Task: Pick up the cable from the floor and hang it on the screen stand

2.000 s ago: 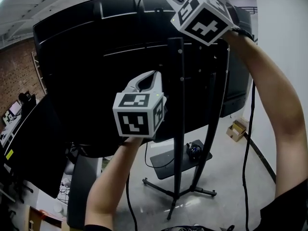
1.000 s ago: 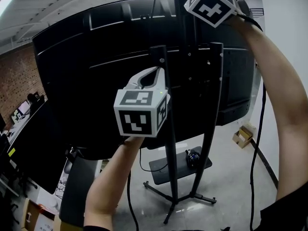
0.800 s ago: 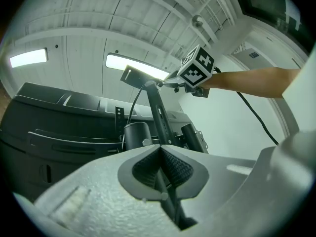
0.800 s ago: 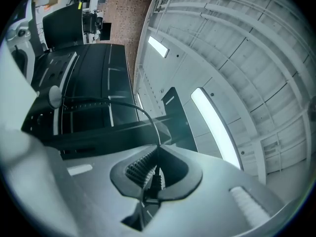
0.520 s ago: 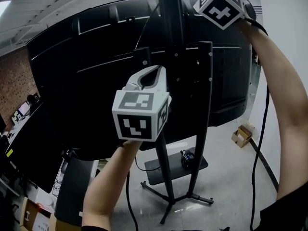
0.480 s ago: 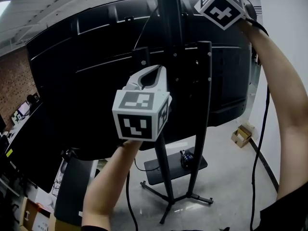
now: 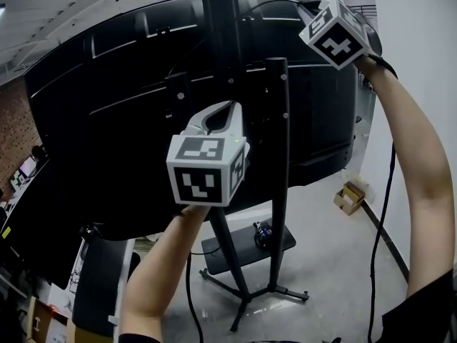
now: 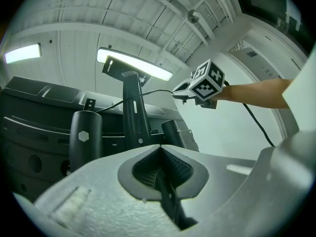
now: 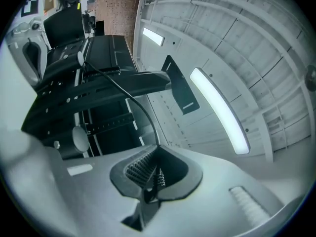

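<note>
The black cable (image 9: 129,94) rises out of my right gripper (image 9: 155,176), which is shut on it, and arcs over to the screen stand (image 9: 123,85). In the head view that right gripper (image 7: 314,7) is held high at the top right, beside the stand's centre pole (image 7: 221,63). From there the cable (image 7: 382,227) also hangs down along my right arm toward the floor. My left gripper (image 7: 221,116) is at mid-height in front of the big black screen (image 7: 107,141). Its jaws (image 8: 160,174) are shut with nothing between them.
The stand's legs (image 7: 243,291) spread on the grey floor, with a low shelf (image 7: 246,245) carrying a dark object. A cardboard box (image 7: 348,195) lies by the white wall on the right. More dark monitors (image 7: 18,220) crowd the lower left.
My right gripper has gone up with the cable to the stand's top, then drifted slightly right. The stand's pole has slid left in the head view. My left gripper has hardly moved.
</note>
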`<state>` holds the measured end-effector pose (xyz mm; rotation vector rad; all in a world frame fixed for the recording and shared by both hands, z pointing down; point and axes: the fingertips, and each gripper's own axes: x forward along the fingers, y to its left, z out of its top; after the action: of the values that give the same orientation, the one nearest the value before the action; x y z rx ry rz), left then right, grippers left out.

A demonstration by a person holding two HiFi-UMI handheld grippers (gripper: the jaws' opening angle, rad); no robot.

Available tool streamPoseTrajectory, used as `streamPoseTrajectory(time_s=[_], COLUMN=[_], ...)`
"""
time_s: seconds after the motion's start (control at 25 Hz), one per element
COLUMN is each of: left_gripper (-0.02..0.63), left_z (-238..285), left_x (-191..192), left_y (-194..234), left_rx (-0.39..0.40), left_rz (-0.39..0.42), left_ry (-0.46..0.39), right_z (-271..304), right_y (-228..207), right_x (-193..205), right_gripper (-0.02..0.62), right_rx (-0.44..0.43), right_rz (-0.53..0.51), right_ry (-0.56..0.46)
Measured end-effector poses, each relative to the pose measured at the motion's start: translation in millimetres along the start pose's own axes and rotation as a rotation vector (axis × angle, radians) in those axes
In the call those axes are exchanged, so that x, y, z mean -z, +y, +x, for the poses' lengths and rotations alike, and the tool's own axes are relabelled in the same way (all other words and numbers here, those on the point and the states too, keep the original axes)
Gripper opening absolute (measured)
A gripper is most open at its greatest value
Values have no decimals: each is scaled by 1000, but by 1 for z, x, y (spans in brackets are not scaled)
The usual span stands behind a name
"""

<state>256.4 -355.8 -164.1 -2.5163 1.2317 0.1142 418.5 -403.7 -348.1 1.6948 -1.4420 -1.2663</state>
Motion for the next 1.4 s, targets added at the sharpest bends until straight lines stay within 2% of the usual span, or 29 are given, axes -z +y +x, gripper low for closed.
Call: streamPoseTrajectory(time_s=[0.44,0.76,0.88,1.04,1.4], left_gripper=[-2,-2,-2,-2,-2], left_z=[20,25,27,27,26], left_x=[14,23,25,24,37], left_y=[-35,-44,-47,-50,-54], left_rx=[24,12,7,-2,-4], left_rz=[-25,-31,-19,4,-28], left_ry=[24,40,46,38,60], right_z=[1,2,3,4,-12], right_y=[69,111,116,137,164], right_x=[67,88,95,99,97], right_gripper=[18,17,17,17,17], right_rx=[-175,-322,-363,-471,-485], right_rz=[94,171,231,356,465], right_ry=[73,137,190,242,193])
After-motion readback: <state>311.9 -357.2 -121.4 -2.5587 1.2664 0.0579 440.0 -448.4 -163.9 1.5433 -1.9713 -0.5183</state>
